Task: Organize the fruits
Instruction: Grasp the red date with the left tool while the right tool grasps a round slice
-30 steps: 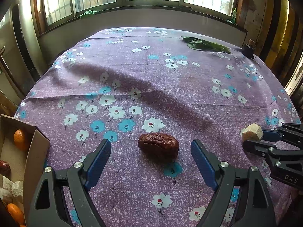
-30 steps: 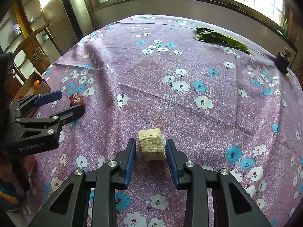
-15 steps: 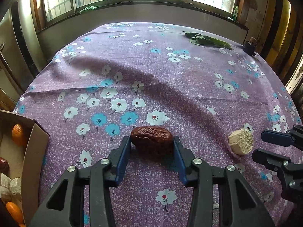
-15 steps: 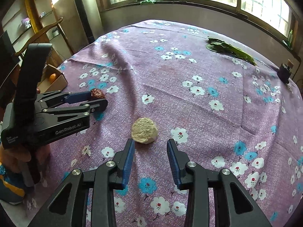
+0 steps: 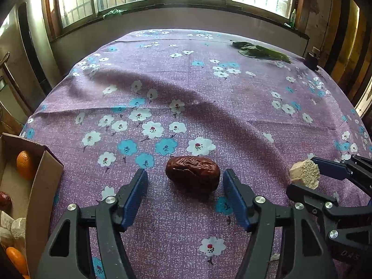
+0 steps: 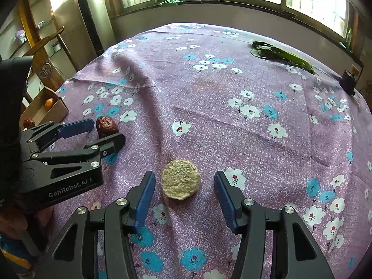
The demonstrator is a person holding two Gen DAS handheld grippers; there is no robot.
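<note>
At the far left edge of the bench (image 5: 232, 97), an open cardboard box (image 5: 44, 186) is seen to hold oranges, a red date and some pale pieces — this portion of the sorting is judged to be already done. Just to the right, the left gripper (image 5: 184, 194) is held over the purple flowered cloth with its jaws parted; they have just been opening, and the wrinkled red date (image 5: 193, 173) lies on the cloth between the blue pads (image 5: 134, 197), touched by neither. The date is therefore released, not grasped, and remains outside the box. Further right, the right gripper (image 6: 184, 197) is likewise spread, its jaws having just been opening, and the pale round spongy piece (image 6: 181, 179) rests on the cloth between them, nearer the left pad (image 6: 145, 198) but apart from it. At the far right of the bench, well apart from both grippers, a green leafy bundle (image 6: 279, 54) and a small dark object (image 6: 348, 82) are seen near the window side. Two loose items are thus judged still to be placed — the date and the pale piece — while whether the greens belong to the task cannot be told.
</note>
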